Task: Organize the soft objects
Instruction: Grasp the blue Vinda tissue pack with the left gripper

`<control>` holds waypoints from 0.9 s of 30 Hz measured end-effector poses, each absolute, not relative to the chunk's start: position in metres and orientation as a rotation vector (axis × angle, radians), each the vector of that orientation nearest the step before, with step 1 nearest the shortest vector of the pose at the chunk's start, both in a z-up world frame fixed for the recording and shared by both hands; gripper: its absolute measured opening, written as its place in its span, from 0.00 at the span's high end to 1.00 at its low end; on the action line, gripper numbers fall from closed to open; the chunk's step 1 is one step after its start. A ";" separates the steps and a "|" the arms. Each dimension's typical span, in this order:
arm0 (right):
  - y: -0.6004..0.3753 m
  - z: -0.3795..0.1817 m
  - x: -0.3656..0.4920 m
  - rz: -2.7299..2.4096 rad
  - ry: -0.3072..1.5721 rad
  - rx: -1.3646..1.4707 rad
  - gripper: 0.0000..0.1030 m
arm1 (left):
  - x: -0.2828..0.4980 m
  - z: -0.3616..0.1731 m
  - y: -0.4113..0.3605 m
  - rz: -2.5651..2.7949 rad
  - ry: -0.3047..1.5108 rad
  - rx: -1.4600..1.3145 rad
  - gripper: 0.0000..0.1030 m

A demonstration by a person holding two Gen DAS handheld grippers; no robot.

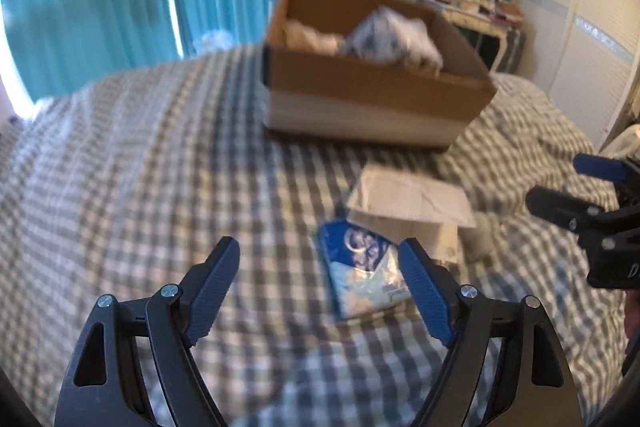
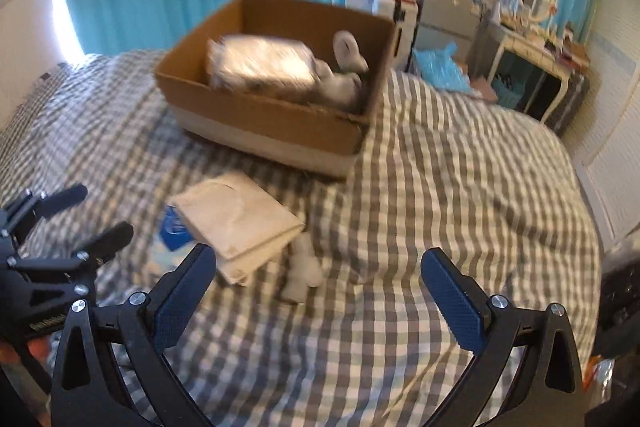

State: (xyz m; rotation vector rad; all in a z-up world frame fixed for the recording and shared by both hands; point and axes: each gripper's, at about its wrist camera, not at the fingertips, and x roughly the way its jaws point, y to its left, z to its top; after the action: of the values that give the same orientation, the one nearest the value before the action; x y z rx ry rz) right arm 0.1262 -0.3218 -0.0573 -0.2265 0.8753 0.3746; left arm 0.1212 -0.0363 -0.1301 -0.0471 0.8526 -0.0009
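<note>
My left gripper (image 1: 320, 267) and right gripper (image 2: 318, 281) gape empty over the gingham bedspread (image 2: 440, 187); folded cream cloth (image 2: 236, 215) lies near, cardboard box (image 2: 260, 115) far.

No legible text, perhaps owing to blur.

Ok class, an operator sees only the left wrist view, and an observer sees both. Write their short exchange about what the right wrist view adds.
Operator: The box is blurred here. What's in it?
Observer: A wrapped pack, with grey soft items beside it.
Operator: I see only the edge of the right gripper. Is it holding anything?
Observer: No. It is open above the bed, with nothing between its fingers.
</note>
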 end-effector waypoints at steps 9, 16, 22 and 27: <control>-0.326 -0.095 0.147 0.363 0.906 -0.277 0.00 | 0.135 -0.168 -0.058 -0.089 0.951 -0.047 0.21; -0.323 -0.094 0.146 0.341 0.906 -0.280 0.00 | 0.139 -0.179 -0.060 -0.149 0.987 -0.057 0.44; -0.312 -0.085 0.131 0.362 0.864 -0.338 0.00 | 0.129 -0.155 -0.036 -0.138 0.957 -0.056 0.48; -0.289 -0.078 0.121 0.420 0.818 -0.418 0.00 | 0.116 -0.135 0.007 -0.043 0.912 -0.053 0.48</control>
State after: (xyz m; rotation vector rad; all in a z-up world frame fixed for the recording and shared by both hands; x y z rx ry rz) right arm 0.1211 -0.2891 -0.0778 -0.4182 0.8181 0.4202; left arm 0.1161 0.0070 -0.1351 -0.0533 0.9117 -0.0435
